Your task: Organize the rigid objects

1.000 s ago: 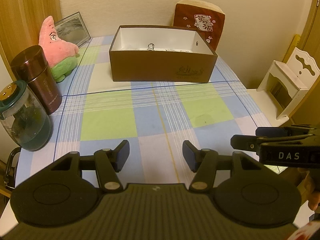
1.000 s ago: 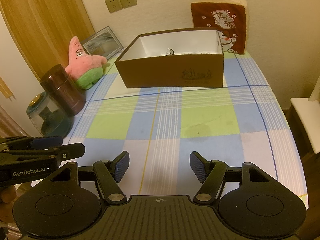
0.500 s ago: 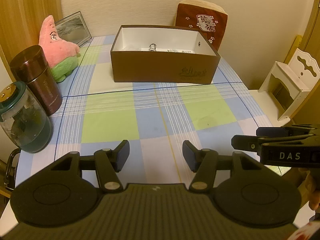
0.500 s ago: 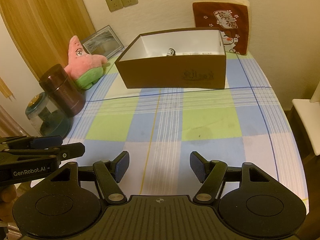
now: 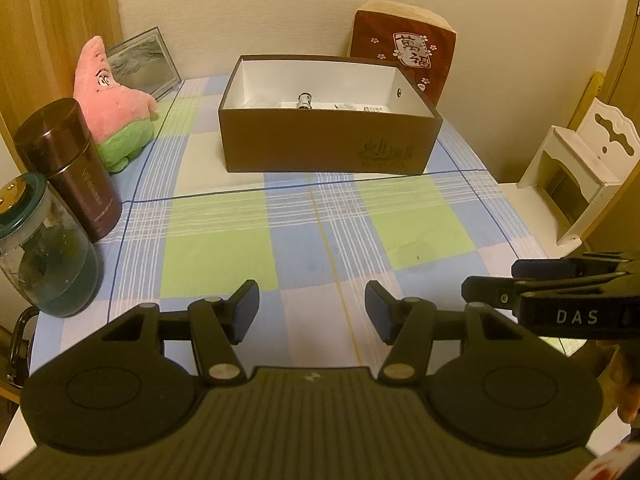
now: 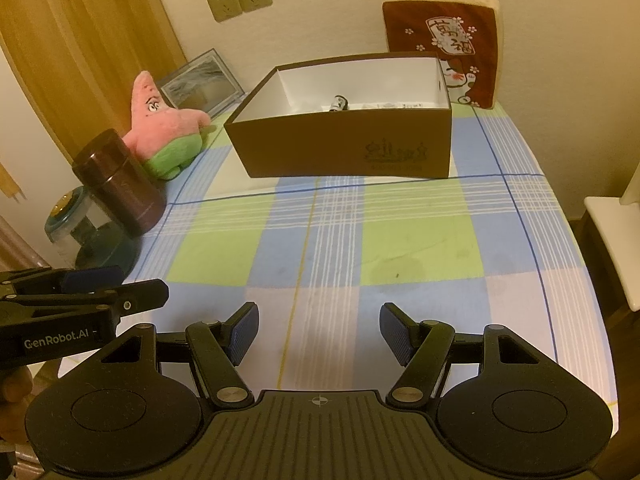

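Two blue pads of the left gripper (image 5: 312, 312) stand apart, empty, above the checked cloth (image 5: 224, 248); beyond sits the brown box (image 5: 328, 148) holding a small bottle (image 5: 305, 101). Right wrist view: the right gripper (image 6: 318, 334) likewise gapes empty, box far ahead.

Both wrist cameras look forward and downward along their own fingers from the near edge of the checked tablecloth (image 5: 224, 248); side by side, each glimpses the other at its frame edge; both share the brown box (image 6: 344, 148) by the far wall.
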